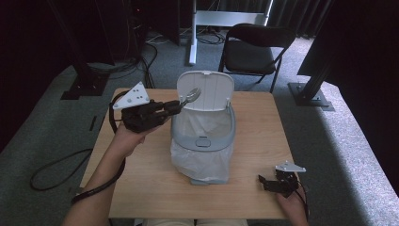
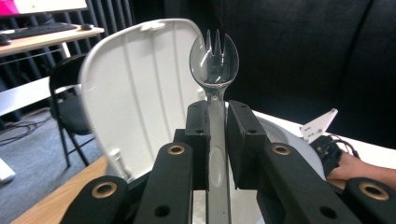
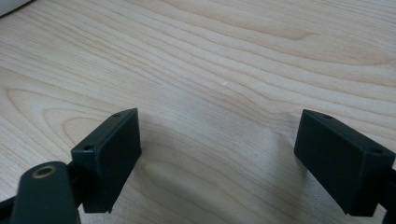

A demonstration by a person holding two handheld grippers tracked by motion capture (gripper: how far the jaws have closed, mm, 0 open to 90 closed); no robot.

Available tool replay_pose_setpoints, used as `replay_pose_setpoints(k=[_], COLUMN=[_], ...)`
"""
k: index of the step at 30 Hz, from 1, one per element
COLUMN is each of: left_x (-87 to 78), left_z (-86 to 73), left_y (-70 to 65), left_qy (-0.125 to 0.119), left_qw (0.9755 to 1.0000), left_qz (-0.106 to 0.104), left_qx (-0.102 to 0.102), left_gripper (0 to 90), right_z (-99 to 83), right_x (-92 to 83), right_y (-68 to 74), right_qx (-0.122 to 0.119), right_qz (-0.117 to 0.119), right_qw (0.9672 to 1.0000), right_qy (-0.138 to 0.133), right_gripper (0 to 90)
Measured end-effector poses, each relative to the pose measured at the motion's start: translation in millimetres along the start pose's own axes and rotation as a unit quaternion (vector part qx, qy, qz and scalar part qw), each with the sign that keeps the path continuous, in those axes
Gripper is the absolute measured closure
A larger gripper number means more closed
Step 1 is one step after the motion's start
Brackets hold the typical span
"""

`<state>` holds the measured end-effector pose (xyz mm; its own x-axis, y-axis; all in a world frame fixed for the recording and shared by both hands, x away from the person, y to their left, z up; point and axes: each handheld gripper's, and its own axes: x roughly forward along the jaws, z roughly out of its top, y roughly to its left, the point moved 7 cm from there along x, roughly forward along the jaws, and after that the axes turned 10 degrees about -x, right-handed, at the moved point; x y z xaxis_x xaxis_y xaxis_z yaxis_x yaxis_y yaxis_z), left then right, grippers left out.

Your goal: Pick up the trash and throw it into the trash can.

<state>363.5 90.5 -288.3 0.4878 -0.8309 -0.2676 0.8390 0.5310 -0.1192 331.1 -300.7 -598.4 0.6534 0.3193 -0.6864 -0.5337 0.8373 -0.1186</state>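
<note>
A clear plastic spork [image 2: 214, 60] stands upright between the jaws of my left gripper [image 2: 216, 130], which is shut on its handle. In the high view the spork [image 1: 190, 96] is held in front of the raised white lid [image 1: 205, 89], above the left rim of a small grey bin [image 1: 203, 136] lined with a white bag. My left gripper [image 1: 175, 107] reaches in from the left at lid height. My right gripper [image 1: 263, 181] rests low near the table's front right corner, open, with bare wood between its jaws [image 3: 217, 154].
The bin stands mid-table on a light wooden table [image 1: 254, 122]. A black folding chair [image 1: 251, 49] is behind the table on grey carpet. A cable [image 1: 56, 167] loops on the floor at the left. Dark frame posts stand at both sides.
</note>
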Motion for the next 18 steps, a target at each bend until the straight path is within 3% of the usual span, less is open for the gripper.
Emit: replay_pose_setpoints(k=[7, 18], left_x=[16.5, 43.1], left_z=[7.2, -0.2], left_y=[-6.1, -3.8], left_qy=[0.014, 0.036], left_qw=[0.9998, 0.9991], left_qz=[-0.014, -0.022], left_qx=[0.006, -0.003], left_gripper=[79.7, 79.7], right_z=[0.0, 0.0], right_x=[0.0, 0.0], right_y=[0.0, 0.0], right_qx=[0.000, 0.000], right_qz=[0.000, 0.000], right_qw=[1.0000, 1.0000], right_qy=[0.000, 0.000], right_gripper=[13.7, 13.8])
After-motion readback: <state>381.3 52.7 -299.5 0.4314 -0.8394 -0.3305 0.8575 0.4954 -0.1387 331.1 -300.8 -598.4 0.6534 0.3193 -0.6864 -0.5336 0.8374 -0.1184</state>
